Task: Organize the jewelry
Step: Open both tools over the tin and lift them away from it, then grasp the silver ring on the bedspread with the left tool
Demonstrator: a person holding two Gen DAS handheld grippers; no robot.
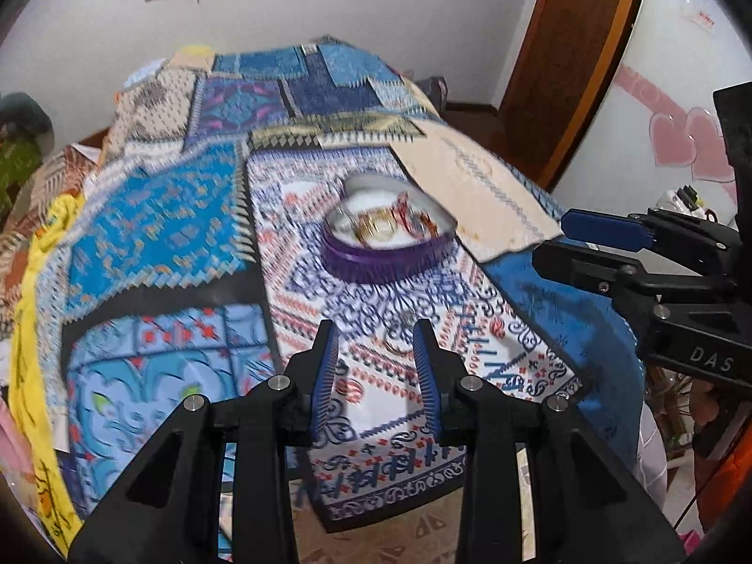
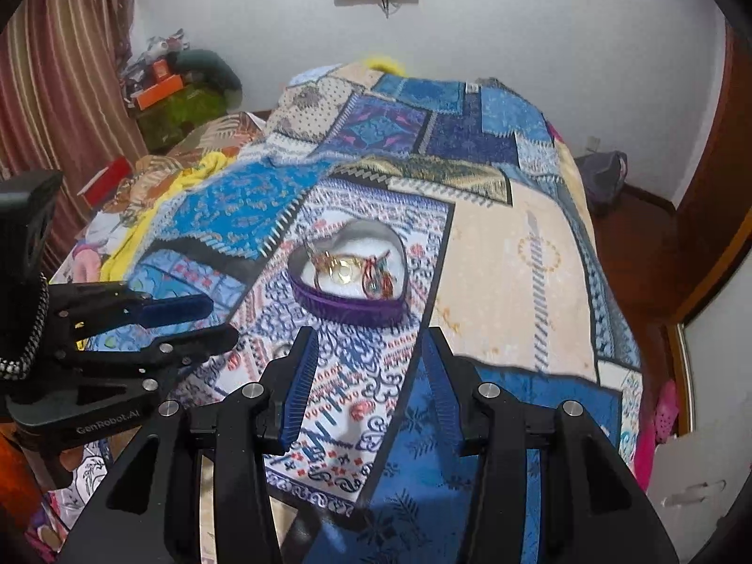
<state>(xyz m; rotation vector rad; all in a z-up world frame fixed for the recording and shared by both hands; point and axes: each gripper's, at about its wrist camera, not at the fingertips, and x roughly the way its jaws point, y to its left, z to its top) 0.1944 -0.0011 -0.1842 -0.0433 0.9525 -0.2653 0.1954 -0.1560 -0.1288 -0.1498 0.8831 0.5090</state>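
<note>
Jewelry (image 1: 392, 225) sits tangled in purple heart tin (image 1: 385, 261), 12 o'clock of left gripper (image 1: 376, 343) on patchwork quilt (image 1: 155, 216). One gold ring (image 1: 396, 345) lies loose btwn its spread fingers, prob next pick: needs a low, fine pinch on soft cloth. Right gripper (image 2: 371, 352) also spread, empty.

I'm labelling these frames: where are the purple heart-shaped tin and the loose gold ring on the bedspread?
Purple heart-shaped tin (image 2: 350, 308): right wrist view, front wall.
Loose gold ring (image 1: 394, 346): left wrist view, on its band, between the left gripper's open fingers.
</note>
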